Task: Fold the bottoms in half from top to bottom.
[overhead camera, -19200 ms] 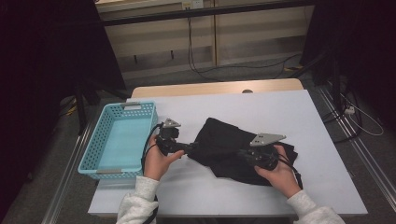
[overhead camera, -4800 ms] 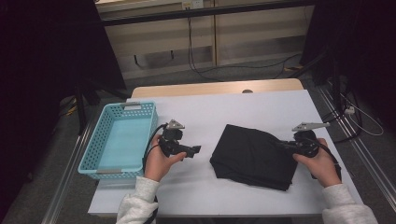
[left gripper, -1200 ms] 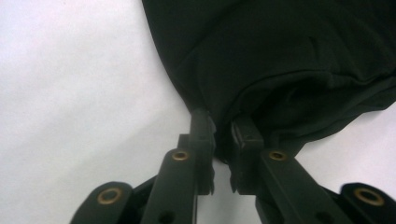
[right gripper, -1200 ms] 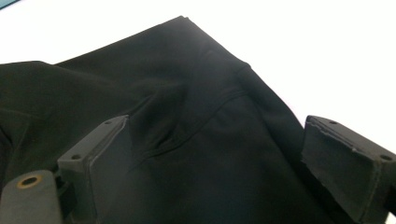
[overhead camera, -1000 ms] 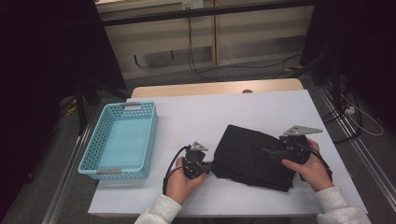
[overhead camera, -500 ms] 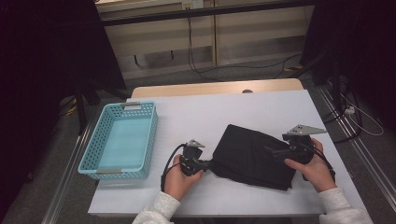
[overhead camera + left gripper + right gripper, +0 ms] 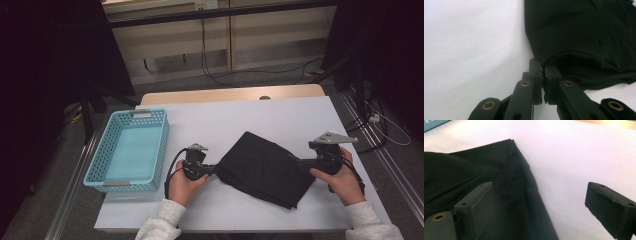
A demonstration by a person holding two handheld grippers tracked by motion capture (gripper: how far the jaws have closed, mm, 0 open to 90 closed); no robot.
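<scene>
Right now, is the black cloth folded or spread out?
Folded. The black cloth lies as a compact, roughly rectangular pad on the table, and the left gripper view shows stacked layers at its edge.

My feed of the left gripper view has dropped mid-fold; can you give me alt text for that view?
The left gripper is shut on the near edge of a folded black garment, pinching a fold of the cloth between its two black jaws. The garment fills the upper right and lies flat on a white table, which is bare to the left.
</scene>
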